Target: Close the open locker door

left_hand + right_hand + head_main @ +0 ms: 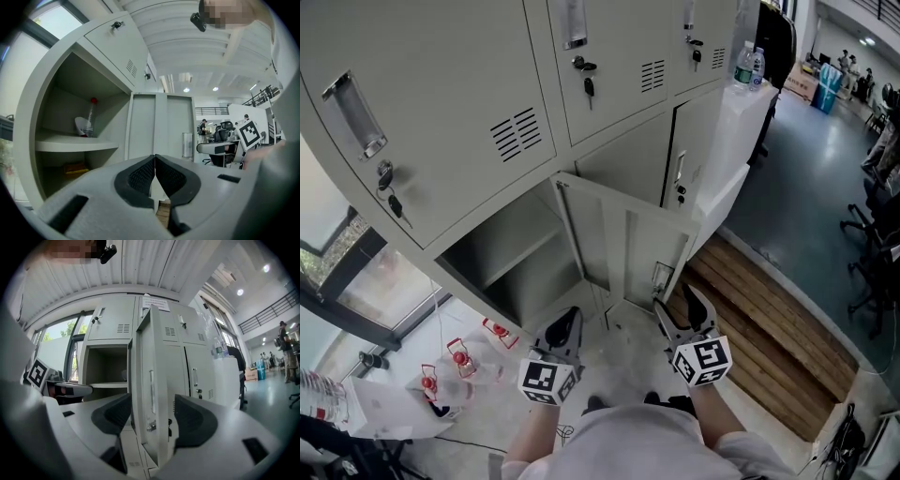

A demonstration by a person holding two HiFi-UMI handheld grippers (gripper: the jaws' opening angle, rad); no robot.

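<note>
1. Head view: The bank of grey lockers rises ahead. There is no table here, so places are given against the lockers and the floor.
   - The open locker (520, 258) is in the lower row, and its locker door (628, 239) is swung out toward the person.
   - The right gripper (679, 302) is up at the door's free, latch-side edge, which looks like the best place to lever the door shut.
   - The left gripper (565, 326) hangs back near the hinge side, apparently idle.
   - Keys (588, 86) dangle from the upper locks, and bottles (750, 64) stand on the white cabinet at the far right.
   - The red-and-clear clutter (457, 364) on the floor at lower left is too small to identify.

2. Left gripper view: The left gripper (155, 161) has its jaws pressed together with nothing between them.
   - Beyond it, the door's inner face (161, 124) stands square-on.
   - A shelf (75, 144) in the open compartment carries a white object with a red top (87, 123), which I cannot name.
   - Something yellowish (75, 168) lies in shadow beneath the shelf.

3. Right gripper view: The right gripper (152, 420) has its jaws spread, and the door (154, 376) stands edge-on between them.
   - Whether either pad actually touches the metal cannot be told.
   - The door hides most of the compartment behind it.
   - Closing has evidently not begun, since the door is still wide open.
</note>
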